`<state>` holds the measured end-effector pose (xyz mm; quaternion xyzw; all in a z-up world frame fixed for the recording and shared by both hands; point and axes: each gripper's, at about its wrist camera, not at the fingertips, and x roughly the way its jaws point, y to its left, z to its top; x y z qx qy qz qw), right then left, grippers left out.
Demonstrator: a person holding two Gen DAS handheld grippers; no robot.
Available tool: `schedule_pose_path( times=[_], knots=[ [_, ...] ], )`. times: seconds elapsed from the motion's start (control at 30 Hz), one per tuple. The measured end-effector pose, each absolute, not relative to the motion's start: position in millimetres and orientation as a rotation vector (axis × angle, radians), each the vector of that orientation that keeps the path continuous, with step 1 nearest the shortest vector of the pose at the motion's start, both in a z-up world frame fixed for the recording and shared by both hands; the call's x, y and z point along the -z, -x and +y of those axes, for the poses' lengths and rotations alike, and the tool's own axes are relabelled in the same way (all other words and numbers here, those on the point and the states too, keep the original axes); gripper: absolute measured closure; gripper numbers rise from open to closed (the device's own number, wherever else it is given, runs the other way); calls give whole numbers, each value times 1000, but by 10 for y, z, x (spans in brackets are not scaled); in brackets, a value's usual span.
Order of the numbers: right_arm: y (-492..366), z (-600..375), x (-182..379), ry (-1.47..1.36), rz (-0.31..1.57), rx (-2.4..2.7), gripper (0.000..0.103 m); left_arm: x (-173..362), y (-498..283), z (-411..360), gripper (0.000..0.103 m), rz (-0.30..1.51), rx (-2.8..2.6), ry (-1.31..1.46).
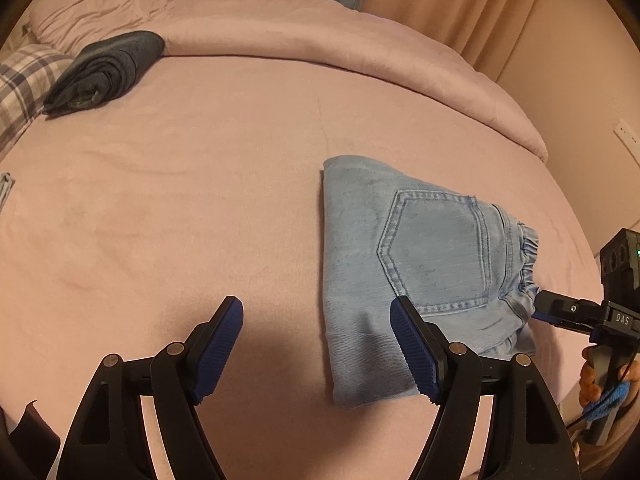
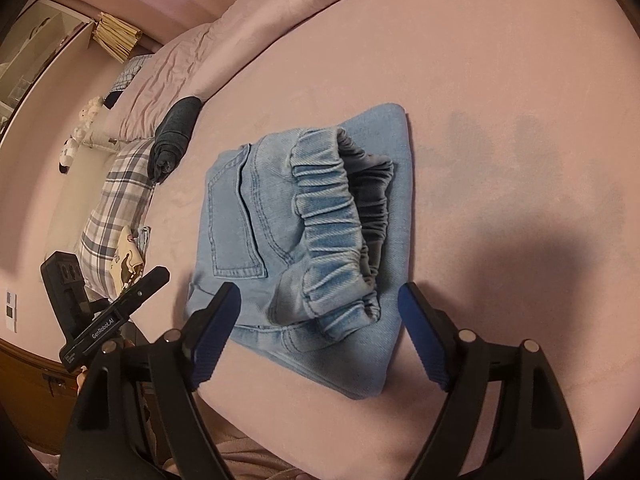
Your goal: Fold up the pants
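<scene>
On the far left a plaid pillow (image 1: pixel 24 80) is lying at the edge of the pink bed (image 1: pixel 200 200), and a rolled dark grey garment (image 1: pixel 106 72) is resting just beside it against the folded-back duvet (image 1: pixel 320 32). I am holding my left gripper (image 1: pixel 316 340) above the sheet with its jaws spread wide and gripping nothing, its right finger hanging over the near corner of the pants (image 1: pixel 420 264). The light blue denim pants are lying folded into a compact stack right of centre, back pocket up, elastic waistband bunching at the right. My right gripper (image 2: pixel 320 336) is hovering at that waistband end, also wide and holding nothing
</scene>
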<state>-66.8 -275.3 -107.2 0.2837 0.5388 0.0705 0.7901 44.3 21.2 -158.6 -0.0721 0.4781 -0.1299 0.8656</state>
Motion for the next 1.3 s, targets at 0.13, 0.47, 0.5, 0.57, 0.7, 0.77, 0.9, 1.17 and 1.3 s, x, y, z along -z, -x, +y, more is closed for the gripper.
schedule_pose_path(
  times=[0.13,0.47,0.5,0.57,0.7,0.77,0.9,1.17,1.3],
  knots=[
    [649,-2755,1092,-614,1162,-146,20,1635,-485,208,27,1017,285,167],
    [566,-2806,1240,-628,1201,-112,20,1791,-622,178,27,1073,330,228],
    [553,-2808,1260,-630,1203,-114,20,1809,-635,173,27,1079,337,235],
    [521,-2788,1281,-623,1202,-118,19,1848,-657,150,27,1093,347,240],
    [449,-2757,1303,-625,1196,-119,16,1927,-709,107,27,1121,360,241],
    [419,-2742,1316,-623,1191,-121,15,1953,-730,96,27,1123,366,240],
    [384,-2723,1320,-612,1181,-124,14,1978,-762,81,27,1126,374,239],
    [356,-2687,1325,-587,1158,-127,14,1998,-786,73,27,1123,389,213],
    [360,-2620,1299,-516,1152,-113,25,1994,-791,68,27,1129,379,213]
  ],
)
